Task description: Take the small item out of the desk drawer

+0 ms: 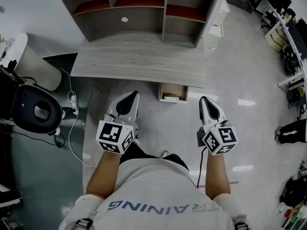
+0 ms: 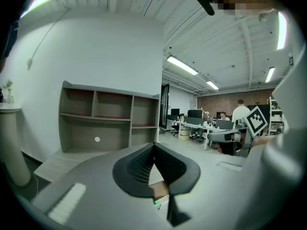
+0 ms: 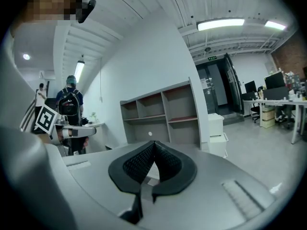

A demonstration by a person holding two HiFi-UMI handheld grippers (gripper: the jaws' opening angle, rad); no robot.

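The wooden desk (image 1: 139, 61) with a shelf hutch (image 1: 144, 8) stands in front of me. Its small drawer (image 1: 173, 91) is pulled open under the front edge, and a small white and green item (image 1: 171, 98) lies at the drawer's near end. My left gripper (image 1: 131, 96) hovers to the left of the drawer, shut and empty. My right gripper (image 1: 205, 100) hovers to the drawer's right, also shut with nothing in it. In the left gripper view, the drawer (image 2: 159, 189) and the item's green edge (image 2: 161, 201) show below the closed left gripper (image 2: 153, 145). The closed right gripper (image 3: 154, 143) points toward the hutch (image 3: 160, 114).
A black office chair (image 1: 33, 110) and a white round stand (image 1: 29, 63) are at my left, with a power strip and cable (image 1: 73, 103) on the floor. A white drawer cabinet (image 1: 214, 28) stands right of the desk. Other desks and people are farther off.
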